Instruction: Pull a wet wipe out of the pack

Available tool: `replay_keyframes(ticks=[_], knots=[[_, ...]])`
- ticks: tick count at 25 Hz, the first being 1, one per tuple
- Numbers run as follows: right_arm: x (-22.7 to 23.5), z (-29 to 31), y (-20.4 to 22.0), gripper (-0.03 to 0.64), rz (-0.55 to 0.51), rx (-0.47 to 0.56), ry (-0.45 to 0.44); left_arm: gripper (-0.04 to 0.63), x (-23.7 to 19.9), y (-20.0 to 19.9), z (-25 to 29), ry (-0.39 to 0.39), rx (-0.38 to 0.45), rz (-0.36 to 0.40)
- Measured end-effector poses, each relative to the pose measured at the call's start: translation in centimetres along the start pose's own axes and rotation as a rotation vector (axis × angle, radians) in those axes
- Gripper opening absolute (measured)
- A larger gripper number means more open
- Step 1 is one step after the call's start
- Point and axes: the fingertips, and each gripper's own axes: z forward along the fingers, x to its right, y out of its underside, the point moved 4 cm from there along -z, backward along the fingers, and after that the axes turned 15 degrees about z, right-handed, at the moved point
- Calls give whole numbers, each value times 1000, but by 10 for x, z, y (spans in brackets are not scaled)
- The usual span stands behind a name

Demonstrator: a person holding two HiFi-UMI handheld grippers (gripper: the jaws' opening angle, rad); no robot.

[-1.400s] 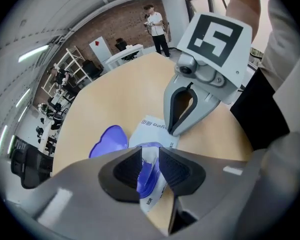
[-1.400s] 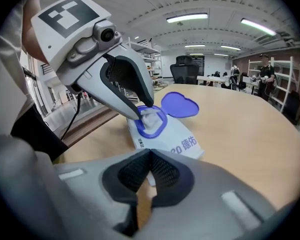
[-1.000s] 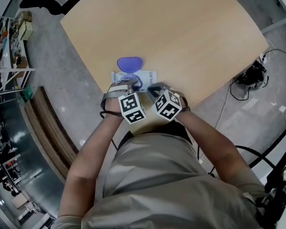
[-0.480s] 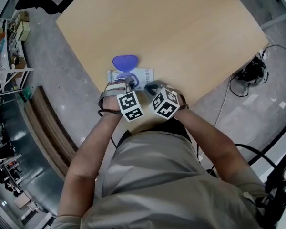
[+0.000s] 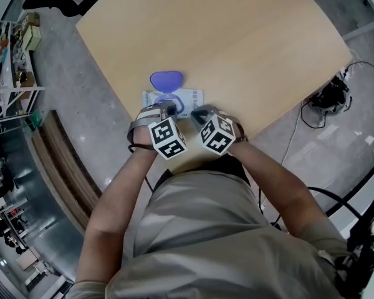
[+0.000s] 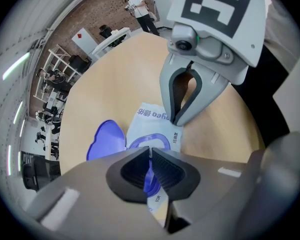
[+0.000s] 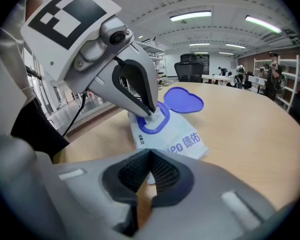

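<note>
A white wet-wipe pack (image 5: 190,96) lies near the front edge of the wooden table (image 5: 237,42), its purple lid (image 5: 167,80) flipped open away from me. My left gripper (image 5: 169,109) points steeply down into the purple-ringed opening (image 7: 157,120). Its jaws are closing, and the tips (image 7: 150,114) pinch a bit of white wipe there. My right gripper (image 5: 196,116) is shut, with its tips (image 6: 175,122) pinched on the pack's near right edge. In the right gripper view the pack (image 7: 182,139) runs under those shut jaws (image 7: 149,156).
The table's front edge lies just under my hands, with grey floor beyond. Cables (image 5: 327,98) lie on the floor at the right and shelves (image 5: 12,55) stand at the left. Desks and an office chair (image 7: 190,66) fill the background.
The left gripper's jaws have drawn together from wide open to nearly shut over the pack's opening. The right gripper and the pack have stayed where they were.
</note>
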Motion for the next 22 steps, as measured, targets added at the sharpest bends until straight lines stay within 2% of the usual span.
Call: replay_keyframes(ticks=[5,12,22], knots=[[-2,1,0,3,-10,-16,11,17,-6,5,-17,-10,43,-84],[-4,3,-1,3,-11,-31,30,15,-18,19,-37,-19,105,-244],[-6,4,-2,3,-10,-50,53,15,-24,40,-65,-69,132,-336]])
